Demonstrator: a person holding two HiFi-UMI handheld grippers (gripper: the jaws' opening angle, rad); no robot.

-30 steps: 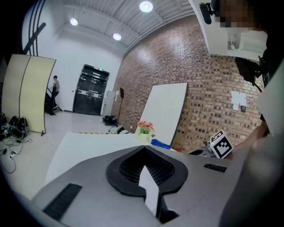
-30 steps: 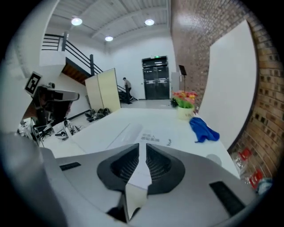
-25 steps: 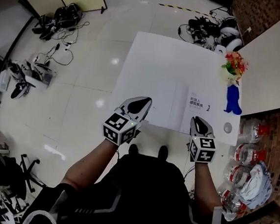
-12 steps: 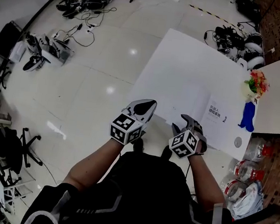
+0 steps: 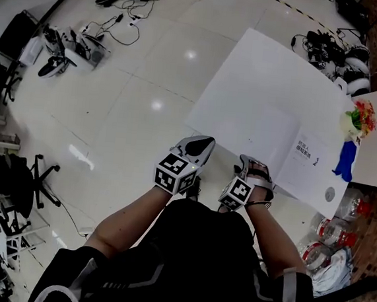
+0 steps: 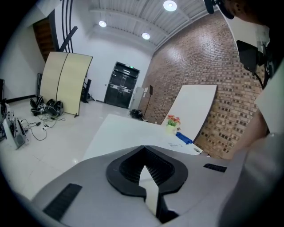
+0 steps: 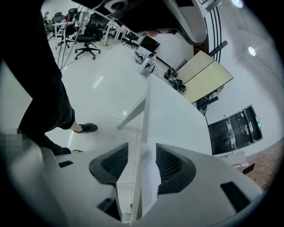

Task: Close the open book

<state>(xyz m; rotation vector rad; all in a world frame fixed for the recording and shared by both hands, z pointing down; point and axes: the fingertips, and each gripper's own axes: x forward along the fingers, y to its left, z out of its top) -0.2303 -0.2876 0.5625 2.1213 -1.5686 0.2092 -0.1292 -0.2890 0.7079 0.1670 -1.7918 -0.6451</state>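
Left gripper (image 6: 143,153): jaws together, nothing in them. Right gripper (image 7: 142,153): jaws have just been opening and now stand wide astride the table (image 5: 248,86) near edge, pads not pressing. White on white, so we cannot tell whether a page lies there too. Book (image 5: 307,158) lies just beyond, at the table's right, printed title up, outline faint.

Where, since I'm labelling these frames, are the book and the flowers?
book (image 5: 304,166): head view, on the printed page, just below the print.
flowers (image 5: 362,119): head view, on the blooms.
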